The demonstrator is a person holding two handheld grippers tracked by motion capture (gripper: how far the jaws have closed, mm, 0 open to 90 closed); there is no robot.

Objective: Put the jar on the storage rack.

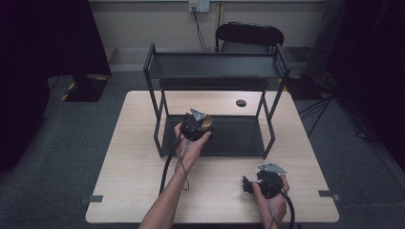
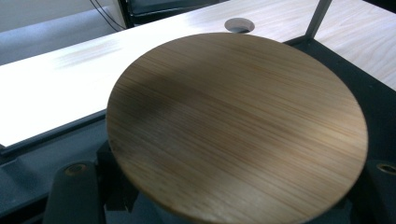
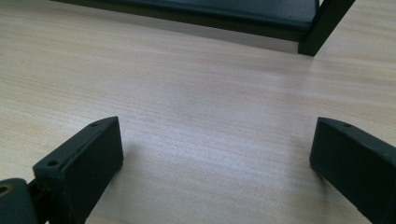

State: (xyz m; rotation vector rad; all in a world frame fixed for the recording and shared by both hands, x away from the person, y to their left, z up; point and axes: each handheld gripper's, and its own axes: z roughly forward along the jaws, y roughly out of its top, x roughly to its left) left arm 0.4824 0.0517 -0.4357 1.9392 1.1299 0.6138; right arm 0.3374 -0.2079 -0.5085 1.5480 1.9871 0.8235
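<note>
We see a round lid [image 2: 236,126] of brown wood with fine straight grain running across it, shaded darker along one band. Our table [image 1: 133,157] is pale beige with a faint wood-grain pattern, and the rack [image 1: 215,67] on it is matt black throughout. Both grippers [image 1: 197,125] [image 3: 215,163] are black, each topped by a grey plate.

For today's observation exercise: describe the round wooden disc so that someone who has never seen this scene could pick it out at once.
Find the black two-tier rack at the far side of the pale table. Over the rack's lower shelf, the left gripper holds the wooden disc. It is the one round, brown, grained piece among black metal.
</note>
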